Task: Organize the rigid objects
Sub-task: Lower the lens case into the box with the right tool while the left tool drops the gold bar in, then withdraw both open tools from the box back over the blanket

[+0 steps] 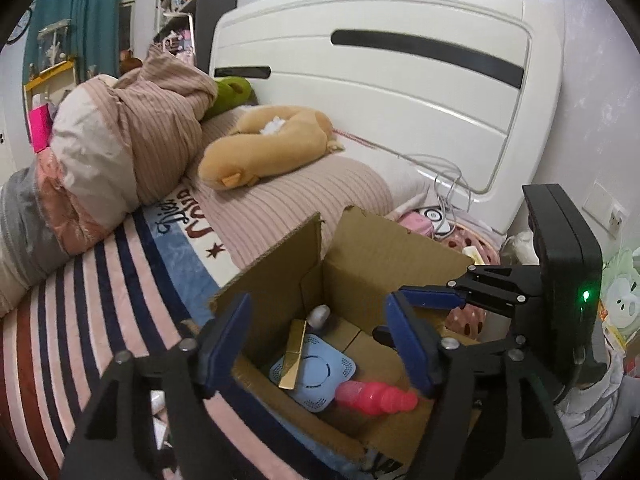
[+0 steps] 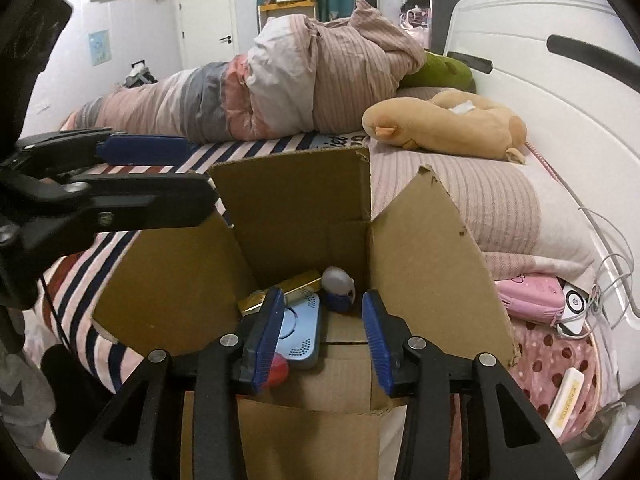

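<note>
An open cardboard box [image 1: 372,264] [image 2: 432,240] stands on the bed. Inside lie a light blue flat device [image 1: 316,376] [image 2: 298,330], a gold bar-shaped box [image 1: 294,356] [image 2: 296,284], a pink ribbed bottle [image 1: 376,396] whose red end shows in the right wrist view [image 2: 278,374], and a small white and blue round object [image 1: 319,315] [image 2: 339,284]. My left gripper [image 1: 320,344] is open and empty above the box. My right gripper [image 2: 322,340] is open and empty at the box's near side; it also shows in the left wrist view [image 1: 424,298].
The bed has a striped blanket [image 1: 100,304], a rolled duvet [image 2: 280,88], a tan plush toy [image 1: 264,148] [image 2: 448,128] and a pillow [image 2: 480,204]. A white headboard [image 1: 400,92] stands behind. Cables [image 1: 448,188], a pink case [image 2: 532,300] and a polka-dot cloth [image 2: 552,368] lie to the right.
</note>
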Tool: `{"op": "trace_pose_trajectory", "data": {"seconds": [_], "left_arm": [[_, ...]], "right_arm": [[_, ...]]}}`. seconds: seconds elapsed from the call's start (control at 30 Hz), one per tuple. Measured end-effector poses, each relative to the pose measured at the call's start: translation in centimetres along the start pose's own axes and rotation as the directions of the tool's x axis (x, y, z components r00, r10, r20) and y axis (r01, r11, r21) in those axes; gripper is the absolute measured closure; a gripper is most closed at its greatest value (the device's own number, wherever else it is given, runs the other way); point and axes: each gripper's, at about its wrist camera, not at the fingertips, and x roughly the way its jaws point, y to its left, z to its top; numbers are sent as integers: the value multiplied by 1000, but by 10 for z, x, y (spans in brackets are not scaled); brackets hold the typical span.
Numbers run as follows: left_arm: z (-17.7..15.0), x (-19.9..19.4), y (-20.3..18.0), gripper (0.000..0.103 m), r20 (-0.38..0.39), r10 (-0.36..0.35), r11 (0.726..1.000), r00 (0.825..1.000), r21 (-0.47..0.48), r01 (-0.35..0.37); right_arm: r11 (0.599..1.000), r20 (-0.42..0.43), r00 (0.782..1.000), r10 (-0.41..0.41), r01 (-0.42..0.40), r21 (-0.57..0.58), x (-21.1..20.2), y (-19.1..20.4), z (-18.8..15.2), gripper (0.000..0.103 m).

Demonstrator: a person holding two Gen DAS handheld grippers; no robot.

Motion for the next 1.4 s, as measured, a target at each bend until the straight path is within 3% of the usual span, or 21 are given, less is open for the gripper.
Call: {"op": "trace_pose_trajectory", "data": {"seconds": [0.23, 0.43, 0.57, 0.6, 0.73, 0.8, 0.93, 1.0, 1.23, 1.4], "left_arm": [[-18, -42, 33, 31, 62, 25, 998, 998, -66, -21], [-52, -99, 88, 22, 116, 149, 979, 982, -154, -131], [-84, -118, 127, 18, 91, 242, 953, 966, -211, -218], [-92, -121, 136, 18, 79, 258, 945, 963, -226, -235], [-130, -117, 173, 18, 16, 292, 921, 956, -275, -277], [-144, -111, 182, 18, -10, 294, 915, 956, -287, -285], [-172, -91, 202, 18, -66, 265, 907, 962, -322, -272], [-181, -79, 209, 18, -97, 251, 904, 963, -334, -269], [-200, -48, 224, 18, -162, 210, 895, 964, -365, -256], [-206, -34, 227, 18, -191, 186, 892, 964, -378, -247]], "right_arm": [[999, 61, 998, 21, -20, -25, -20, 31, 14, 59], [987, 125, 983, 132, -118, -112, -31, 91, 34, 58], [958, 88, 970, 228, -208, -200, -18, 143, 43, 55], [949, 72, 966, 247, -227, -218, -12, 156, 43, 50], [922, -28, 953, 302, -300, -245, 22, 196, 34, 45], [914, -91, 945, 315, -328, -239, 46, 211, 25, 44], [920, -173, 937, 305, -336, -200, 86, 225, 9, 26], [925, -215, 931, 294, -334, -180, 107, 227, 1, 22], [942, -294, 925, 241, -296, -158, 154, 226, -21, 14], [947, -322, 918, 233, -289, -138, 175, 224, -30, 14]]}}
